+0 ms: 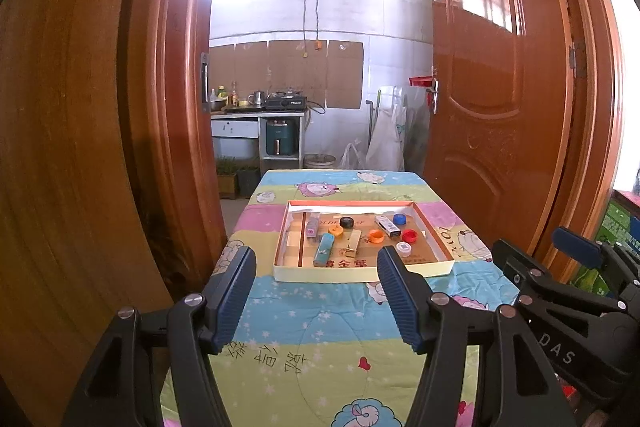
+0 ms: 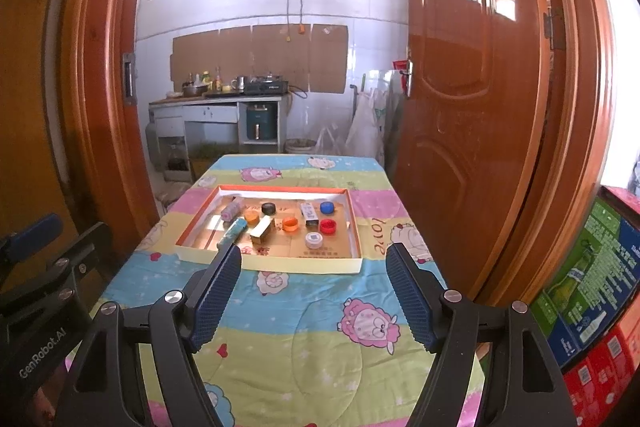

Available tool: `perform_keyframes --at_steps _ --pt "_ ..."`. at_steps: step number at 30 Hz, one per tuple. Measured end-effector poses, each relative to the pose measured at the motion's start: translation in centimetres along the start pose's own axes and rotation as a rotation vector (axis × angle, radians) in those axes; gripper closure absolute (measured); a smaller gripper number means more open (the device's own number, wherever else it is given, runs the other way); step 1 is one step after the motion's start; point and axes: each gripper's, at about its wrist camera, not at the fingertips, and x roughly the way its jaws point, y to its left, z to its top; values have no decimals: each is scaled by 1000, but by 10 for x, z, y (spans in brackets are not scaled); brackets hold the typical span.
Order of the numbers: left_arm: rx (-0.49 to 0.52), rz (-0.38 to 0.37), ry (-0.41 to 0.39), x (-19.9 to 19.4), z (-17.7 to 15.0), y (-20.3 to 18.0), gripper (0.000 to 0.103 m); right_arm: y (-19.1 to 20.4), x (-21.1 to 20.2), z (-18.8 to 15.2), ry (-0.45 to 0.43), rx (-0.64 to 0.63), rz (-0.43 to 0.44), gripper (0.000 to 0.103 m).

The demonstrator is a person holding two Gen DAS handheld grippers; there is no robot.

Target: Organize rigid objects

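- Lying at the centre of both views, a shallow cardboard tray (image 1: pixel 434 241) is being carried by a table under a cartoon-print cloth (image 2: pixel 312 307).
- Bottle caps, among them a red cap (image 2: pixel 328 226) and a blue cap (image 2: pixel 327 207), are being held inside the tray with small boxes.
- The left gripper (image 1: pixel 316 295) and right gripper (image 2: pixel 314 295) are being held wide apart and empty, low in frame.

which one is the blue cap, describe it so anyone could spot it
On the cartoon-print tablecloth lies a shallow cardboard tray. The blue cap sits in its far right corner, beyond the red cap; it is the only blue round cap.
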Motion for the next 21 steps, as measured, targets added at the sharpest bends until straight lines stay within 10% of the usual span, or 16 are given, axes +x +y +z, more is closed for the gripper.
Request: perform_keyframes --at_steps 21 --pt "5 -13 4 -1 0 -1 40 0 -6 1 -3 9 7 27"
